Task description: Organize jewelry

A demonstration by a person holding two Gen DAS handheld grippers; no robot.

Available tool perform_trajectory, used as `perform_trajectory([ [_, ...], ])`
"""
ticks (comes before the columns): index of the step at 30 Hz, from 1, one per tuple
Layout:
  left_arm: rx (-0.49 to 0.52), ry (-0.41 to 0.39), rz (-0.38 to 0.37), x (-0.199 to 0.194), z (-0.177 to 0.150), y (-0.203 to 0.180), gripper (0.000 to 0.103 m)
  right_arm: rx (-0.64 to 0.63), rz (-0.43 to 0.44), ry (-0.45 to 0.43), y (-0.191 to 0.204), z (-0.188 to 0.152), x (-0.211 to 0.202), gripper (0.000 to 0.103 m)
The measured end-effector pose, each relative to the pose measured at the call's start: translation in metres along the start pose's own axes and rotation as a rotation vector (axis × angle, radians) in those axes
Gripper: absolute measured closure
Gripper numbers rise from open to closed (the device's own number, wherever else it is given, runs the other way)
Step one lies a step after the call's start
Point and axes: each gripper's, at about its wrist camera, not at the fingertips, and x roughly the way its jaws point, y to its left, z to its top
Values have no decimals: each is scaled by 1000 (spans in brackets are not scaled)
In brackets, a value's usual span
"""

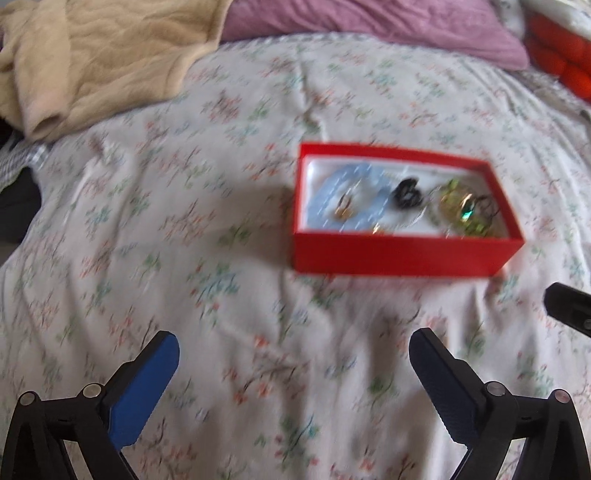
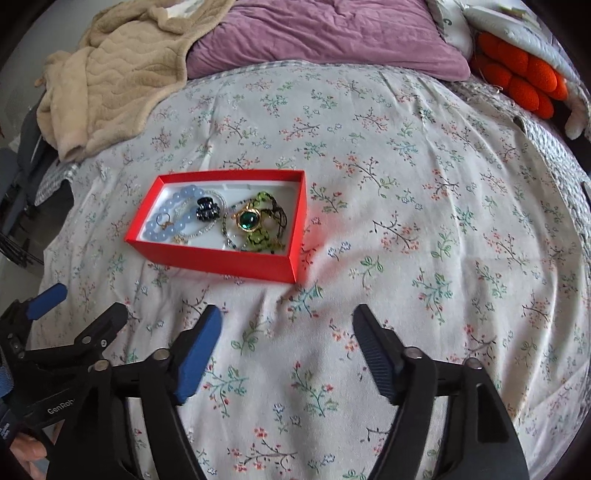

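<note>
— Right wrist view first, running left to right: what was there?

— At the far left lay a beige blanket (image 2: 118,77), bunched on the bed. Below it, at the near left edge, the left gripper (image 2: 77,302) showed one blue pad and one black finger set well apart, nothing between them. Right of the blanket sat the red box (image 2: 229,258) on the floral bedsheet (image 2: 424,206), lid off.

— And inside the box?

— A pale blue bead bracelet (image 2: 173,214) on the left side, a black hair claw (image 2: 207,210) near the middle, then a gold brooch with a green stone (image 2: 248,220) lying on green beaded pieces (image 2: 264,236) on the right side. All of it lay within the box walls.

— The right gripper?

— The right gripper (image 2: 286,325) hung near of the box, its jaws spread wide and empty, only sheet between them, apart from the box.

— Farther right?

— A purple pillow (image 2: 325,33) at the far side, and an orange knobbly thing (image 2: 524,74) at the far right.

— Did the left wrist view agree?

— It was blurred, yet the left gripper's jaws stood wide and empty there too, the box far and to the right of them.
</note>
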Motion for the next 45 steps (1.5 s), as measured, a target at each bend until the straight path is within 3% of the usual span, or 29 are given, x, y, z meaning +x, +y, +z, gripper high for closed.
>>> perform_trajectory([
  [9,-31,54,30,-3,-20,11,1,-42,-87,-1,17,-16,-9,2],
  [45,-36,55,23,-4,-22,13,1,-52,-120,12,25,-21,-2,2],
])
